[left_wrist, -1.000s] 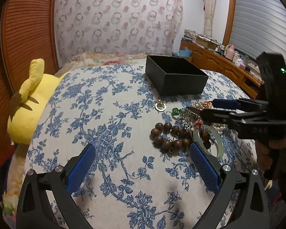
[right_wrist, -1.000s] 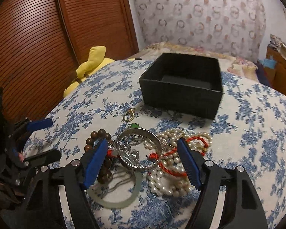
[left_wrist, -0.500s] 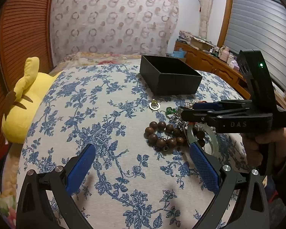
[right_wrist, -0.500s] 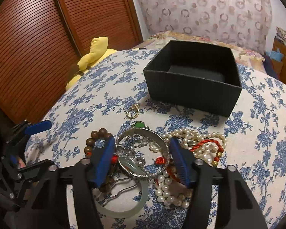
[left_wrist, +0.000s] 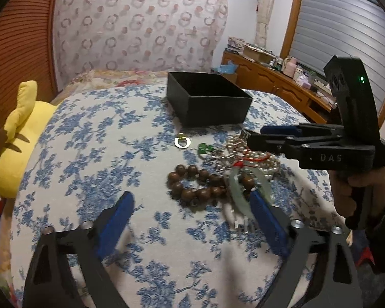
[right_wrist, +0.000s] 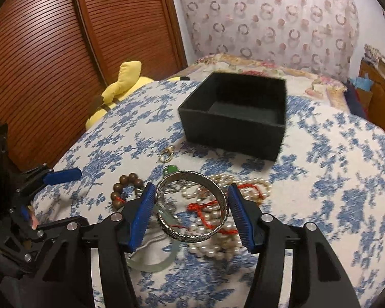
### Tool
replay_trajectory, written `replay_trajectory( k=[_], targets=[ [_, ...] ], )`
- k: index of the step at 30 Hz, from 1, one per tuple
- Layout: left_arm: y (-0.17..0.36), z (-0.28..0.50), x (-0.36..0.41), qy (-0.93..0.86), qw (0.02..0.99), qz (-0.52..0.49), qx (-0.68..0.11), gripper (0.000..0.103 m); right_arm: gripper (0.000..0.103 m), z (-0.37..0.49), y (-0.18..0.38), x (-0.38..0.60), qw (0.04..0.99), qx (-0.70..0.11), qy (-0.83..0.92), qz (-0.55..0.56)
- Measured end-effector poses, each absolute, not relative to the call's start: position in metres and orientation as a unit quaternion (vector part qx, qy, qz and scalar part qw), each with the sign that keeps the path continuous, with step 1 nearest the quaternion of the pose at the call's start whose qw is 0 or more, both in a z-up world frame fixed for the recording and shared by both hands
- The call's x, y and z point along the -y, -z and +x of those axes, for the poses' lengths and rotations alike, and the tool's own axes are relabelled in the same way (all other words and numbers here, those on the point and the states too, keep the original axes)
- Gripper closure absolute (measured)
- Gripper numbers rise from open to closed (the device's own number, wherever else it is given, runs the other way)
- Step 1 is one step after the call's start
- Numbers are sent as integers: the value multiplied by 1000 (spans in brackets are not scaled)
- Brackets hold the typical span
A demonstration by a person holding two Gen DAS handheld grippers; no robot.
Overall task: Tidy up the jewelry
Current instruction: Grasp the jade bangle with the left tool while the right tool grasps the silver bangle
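My right gripper (right_wrist: 191,214) is shut on an engraved silver bangle (right_wrist: 219,197) and holds it lifted above the jewelry pile. Below lie a pearl necklace (right_wrist: 213,246) with a red cord (right_wrist: 201,209), a pale jade bangle (right_wrist: 154,263), a brown wooden bead bracelet (left_wrist: 192,186) and a green pendant (right_wrist: 170,170). A gold ring (left_wrist: 182,142) lies apart, toward the open black box (right_wrist: 233,118), which looks empty. My left gripper (left_wrist: 192,227) is open and empty, just short of the bead bracelet. The right gripper also shows in the left wrist view (left_wrist: 256,134).
The jewelry lies on a blue-flowered bedspread (left_wrist: 89,154). A yellow plush toy (left_wrist: 15,138) sits at the bed's left edge by a brown slatted wardrobe (right_wrist: 64,51). A wooden dresser (left_wrist: 282,87) with clutter stands to the right.
My right gripper has closed on the silver bangle and lifted it off the pile. My left gripper has stayed open and shifted slightly.
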State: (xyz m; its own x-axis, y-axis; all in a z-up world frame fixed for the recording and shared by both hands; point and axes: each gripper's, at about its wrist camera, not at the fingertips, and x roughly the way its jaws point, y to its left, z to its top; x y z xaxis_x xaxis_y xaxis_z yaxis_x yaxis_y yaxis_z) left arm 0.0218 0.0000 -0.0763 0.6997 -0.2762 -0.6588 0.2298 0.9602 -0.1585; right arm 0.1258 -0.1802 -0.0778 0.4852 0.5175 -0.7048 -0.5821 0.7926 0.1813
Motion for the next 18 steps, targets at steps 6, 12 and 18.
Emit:
replay_trajectory(
  k=[6,12,18],
  targets=[
    [77,35,15,164,912,-33,-374,42,43,119,71,200,872,-383,-304,-41],
    [81,49,26,190,901,-45,-387,77,42,110,73,217,875,-382,-297,-32],
    [86,56,31,200,896,-44,-393,86,42,106,75,222,876,-381,-295,-29]
  ],
)
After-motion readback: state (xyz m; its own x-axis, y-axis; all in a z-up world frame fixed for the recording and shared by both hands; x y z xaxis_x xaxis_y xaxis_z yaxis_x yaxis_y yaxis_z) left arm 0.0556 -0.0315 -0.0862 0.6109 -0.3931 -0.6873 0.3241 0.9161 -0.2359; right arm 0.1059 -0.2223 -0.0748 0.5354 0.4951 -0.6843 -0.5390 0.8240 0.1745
